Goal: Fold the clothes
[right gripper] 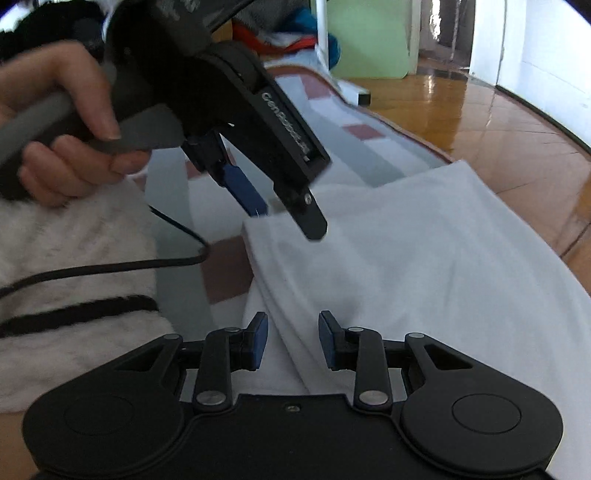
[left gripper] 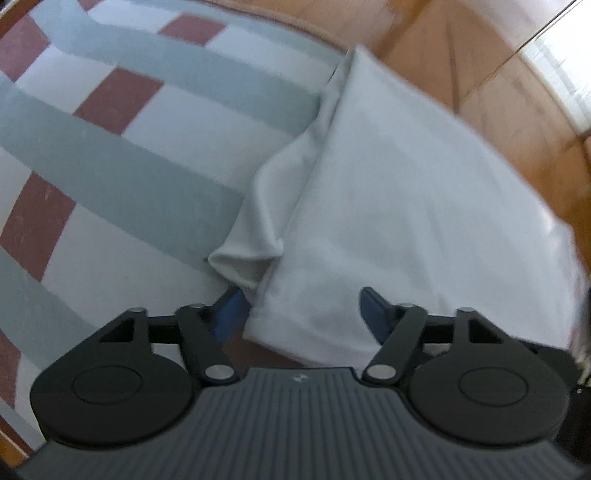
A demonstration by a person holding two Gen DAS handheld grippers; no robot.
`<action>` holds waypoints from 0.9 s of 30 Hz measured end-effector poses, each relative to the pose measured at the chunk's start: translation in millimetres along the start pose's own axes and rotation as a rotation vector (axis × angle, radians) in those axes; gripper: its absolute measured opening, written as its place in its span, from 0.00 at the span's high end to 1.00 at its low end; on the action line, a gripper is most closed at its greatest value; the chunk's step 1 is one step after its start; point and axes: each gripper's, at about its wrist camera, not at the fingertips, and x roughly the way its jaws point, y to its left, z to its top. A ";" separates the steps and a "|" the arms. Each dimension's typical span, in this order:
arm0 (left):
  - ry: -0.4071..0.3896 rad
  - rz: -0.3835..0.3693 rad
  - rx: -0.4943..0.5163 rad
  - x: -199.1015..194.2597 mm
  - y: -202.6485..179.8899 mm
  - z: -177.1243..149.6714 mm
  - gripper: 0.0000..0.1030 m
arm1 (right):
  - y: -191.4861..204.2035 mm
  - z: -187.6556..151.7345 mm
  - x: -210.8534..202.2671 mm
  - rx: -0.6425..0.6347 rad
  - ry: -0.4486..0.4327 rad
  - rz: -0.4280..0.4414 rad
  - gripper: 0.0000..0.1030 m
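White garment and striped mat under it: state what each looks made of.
White garment: soft matte knit, probably cotton jersey; it drapes in smooth folds with a stitched hem. Striped mat with grey bands and red squares: flat, printed, low sheen, possibly foam or woven; the blur leaves it open.

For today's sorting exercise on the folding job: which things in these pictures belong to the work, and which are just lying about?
Belongs to the job:
- white garment
- left tool, open at the garment's edge
- right tool, open over the garment
- checked cloth under the garment

Just lying about:
- colourful clothes pile
- green board
- black cable
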 end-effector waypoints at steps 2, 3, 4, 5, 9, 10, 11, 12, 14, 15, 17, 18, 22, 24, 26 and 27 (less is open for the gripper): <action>0.027 0.030 0.004 10.5 -1.8 2.6 0.24 | 2.6 -3.4 7.6 -0.030 0.029 -0.043 0.66; -0.007 0.029 0.047 6.0 -8.6 -1.1 0.39 | 4.2 -6.2 6.7 -0.051 0.022 -0.052 0.65; -0.042 0.028 0.090 1.6 -15.3 -4.7 0.63 | 5.8 -9.0 5.8 -0.073 0.015 -0.061 0.65; -0.076 0.026 0.133 -2.9 -22.1 -8.4 0.91 | 7.3 -11.7 4.8 -0.092 0.008 -0.069 0.66; -0.208 0.016 0.178 -27.2 -32.3 -16.3 0.92 | -1.7 -13.8 -8.0 0.008 -0.021 -0.010 0.93; -0.230 0.006 0.144 -34.4 -28.7 -15.4 0.92 | -8.8 -13.0 -16.0 0.086 -0.040 0.026 0.93; -0.234 0.004 0.115 -39.0 -25.0 -14.3 0.92 | -15.7 -12.3 -24.6 0.164 -0.062 0.061 0.93; -0.222 0.013 0.106 -39.9 -23.3 -13.4 0.92 | -20.8 -12.3 -37.2 0.244 -0.106 0.083 0.93; -0.187 0.044 0.096 -32.6 -20.4 -14.7 0.92 | -25.1 -15.5 -51.6 0.343 -0.152 0.117 0.93; -0.160 0.062 0.100 -23.9 -19.6 -16.1 0.92 | -22.2 -17.2 -49.4 0.316 -0.127 0.148 0.94; -0.119 0.107 0.087 -10.7 -16.7 -15.4 0.91 | -13.1 -21.4 -39.7 0.236 -0.035 0.194 0.95; -0.120 0.127 0.084 -10.3 -15.2 -13.2 0.90 | -4.5 -24.9 -37.2 0.184 0.021 0.155 0.94; -0.142 0.156 0.083 -17.0 -9.5 -14.5 0.88 | 5.3 -45.9 -88.8 0.126 -0.047 0.094 0.91; -0.136 0.147 0.070 -16.7 -7.1 -14.3 0.88 | -5.3 -59.5 -110.1 0.162 -0.059 0.029 0.91; -0.145 0.154 0.071 -18.5 -9.3 -14.5 0.87 | -20.4 -74.6 -125.9 0.219 -0.055 -0.083 0.87; -0.152 0.160 0.074 -19.9 -11.3 -14.8 0.86 | -30.6 -81.0 -130.2 0.272 -0.046 -0.113 0.86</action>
